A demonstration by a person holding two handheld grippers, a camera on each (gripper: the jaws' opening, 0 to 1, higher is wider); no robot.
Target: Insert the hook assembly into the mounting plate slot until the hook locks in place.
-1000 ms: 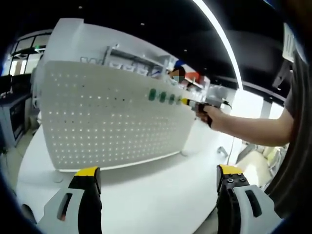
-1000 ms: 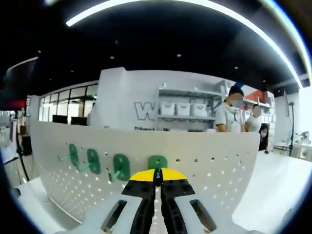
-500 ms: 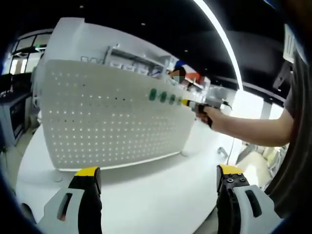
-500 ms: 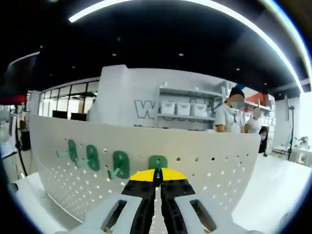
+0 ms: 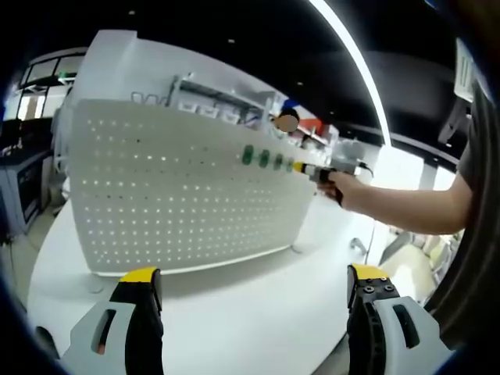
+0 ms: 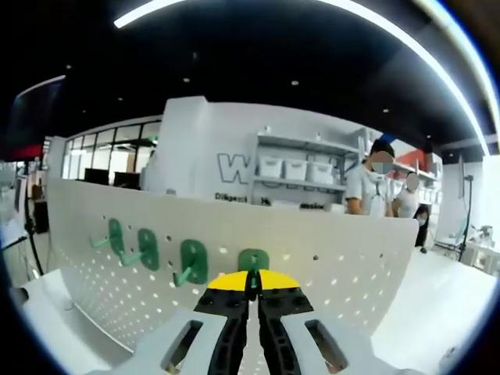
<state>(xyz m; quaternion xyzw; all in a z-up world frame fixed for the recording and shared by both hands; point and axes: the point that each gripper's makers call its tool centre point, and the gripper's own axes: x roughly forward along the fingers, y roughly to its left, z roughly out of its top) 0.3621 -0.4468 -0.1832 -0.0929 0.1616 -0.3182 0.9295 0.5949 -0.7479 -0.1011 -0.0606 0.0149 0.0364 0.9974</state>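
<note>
Pressing the fourth green hook [image 6: 253,262] against the white pegboard [image 6: 344,273], the right gripper [image 6: 251,283] has its jaws closed on it, the hook's plate showing at 12 o'clock above the yellow tips. Three hooks already hang to its 9 o'clock. Over the last second the view has drifted only slightly, so the hook seems to be settling in place; whether it has locked is hard to tell. The left gripper [image 5: 254,277] waits with jaws wide apart, holding nothing, over the white table [image 5: 234,312].
</note>
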